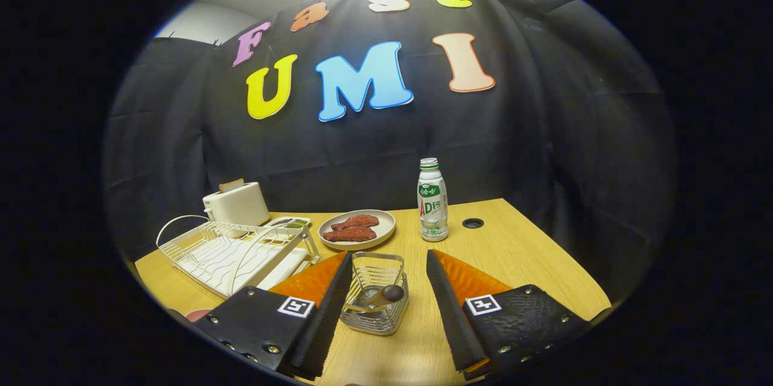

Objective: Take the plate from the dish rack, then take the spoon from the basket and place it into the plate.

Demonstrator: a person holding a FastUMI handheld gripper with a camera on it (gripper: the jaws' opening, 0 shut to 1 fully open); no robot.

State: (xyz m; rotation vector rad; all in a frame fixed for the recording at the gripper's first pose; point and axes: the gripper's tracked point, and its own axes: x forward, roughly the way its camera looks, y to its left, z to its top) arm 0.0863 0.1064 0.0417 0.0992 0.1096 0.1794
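Gripper fingers stood apart, empty, either side of the wire basket with the spoon still lying in it; dish rack left of basket looked empty, plate possibly the pinkish edge beyond it, so spoon transfer remained.

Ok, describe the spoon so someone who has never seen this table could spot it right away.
Start at the white dish rack on the wooden table, then look beside it to the small wire basket, which sits between the open gripper fingers. The spoon lies inside it, the only thing there, with a dark rounded end.
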